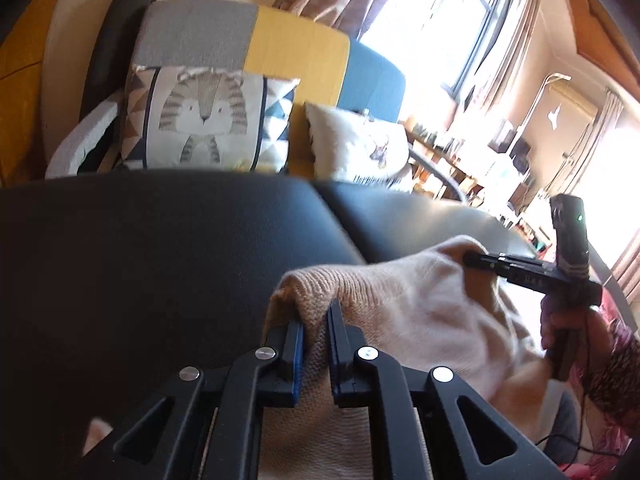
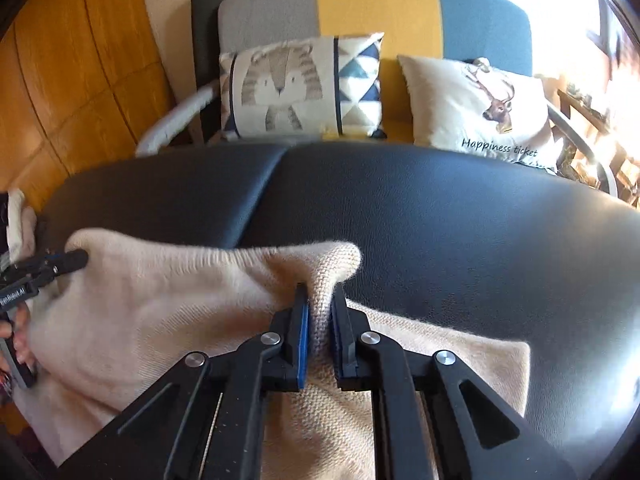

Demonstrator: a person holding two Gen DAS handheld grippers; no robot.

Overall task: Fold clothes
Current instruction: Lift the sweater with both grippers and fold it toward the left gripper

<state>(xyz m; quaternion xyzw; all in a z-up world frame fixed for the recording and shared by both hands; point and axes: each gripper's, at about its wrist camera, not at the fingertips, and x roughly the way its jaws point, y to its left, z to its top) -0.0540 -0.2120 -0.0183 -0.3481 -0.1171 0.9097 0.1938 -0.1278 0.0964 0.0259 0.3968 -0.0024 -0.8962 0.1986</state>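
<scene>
A beige knitted garment (image 1: 400, 300) lies on the black leather surface (image 1: 160, 248). My left gripper (image 1: 316, 320) is shut on a bunched corner of the garment and lifts it slightly. In that view my right gripper (image 1: 474, 258) pinches the garment's other raised corner at the right. In the right wrist view my right gripper (image 2: 320, 304) is shut on a knitted fold of the garment (image 2: 160, 312). My left gripper (image 2: 76, 258) shows there at the far left, gripping the other corner. Part of the garment (image 2: 440, 340) lies flat beneath.
Behind the black surface (image 2: 440, 208) stands a grey, yellow and blue chair (image 2: 376, 8) with a cat cushion (image 2: 300, 88) and a deer cushion (image 2: 476, 108). A wooden wall panel (image 2: 80, 80) is at the left. A bright window (image 1: 432, 20) and cluttered shelves (image 1: 472, 160) are at the right.
</scene>
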